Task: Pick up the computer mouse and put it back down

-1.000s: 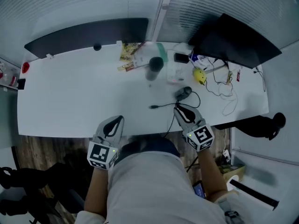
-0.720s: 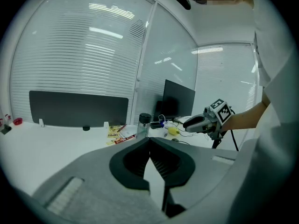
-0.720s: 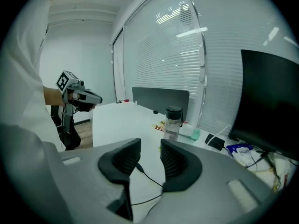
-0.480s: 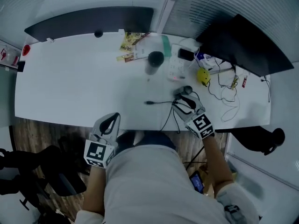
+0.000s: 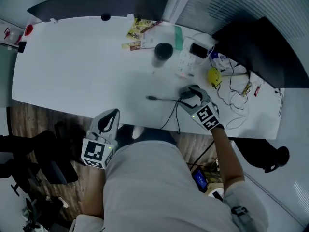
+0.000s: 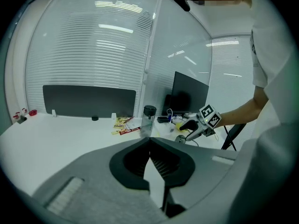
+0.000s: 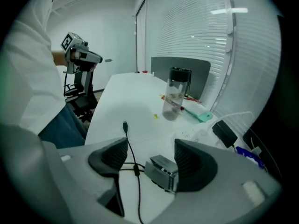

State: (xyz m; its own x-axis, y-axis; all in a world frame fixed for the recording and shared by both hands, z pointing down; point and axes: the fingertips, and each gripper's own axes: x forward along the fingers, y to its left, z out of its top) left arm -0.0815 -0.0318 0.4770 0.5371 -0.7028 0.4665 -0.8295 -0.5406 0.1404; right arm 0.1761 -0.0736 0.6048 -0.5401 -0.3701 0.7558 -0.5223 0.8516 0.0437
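The computer mouse (image 7: pixel 161 171), a grey angular body with a black cable (image 7: pixel 131 160), lies on the white desk (image 5: pixel 77 76). My right gripper (image 7: pixel 150 146) points down over it and its jaws are opening. The mouse sits between them, close to the right pad, with a clear gap on the left side. In the head view the right gripper (image 5: pixel 189 94) covers the mouse. The cable's plug (image 5: pixel 150 98) lies to its left. My left gripper (image 5: pixel 110 120) hangs off the desk's near edge, its jaws (image 6: pixel 149 141) shut on nothing.
A clear bottle with a black lid (image 5: pixel 162 52) stands behind the mouse, with snack packets (image 5: pixel 137 30) further back. A yellow object (image 5: pixel 214 76), loose wires (image 5: pixel 236 98) and a dark monitor (image 5: pixel 260 42) crowd the right. A black chair (image 5: pixel 43 153) stands at lower left.
My right gripper has come forward and down over the mouse, and its jaws have spread apart. The left gripper has sunk a little by the desk edge.
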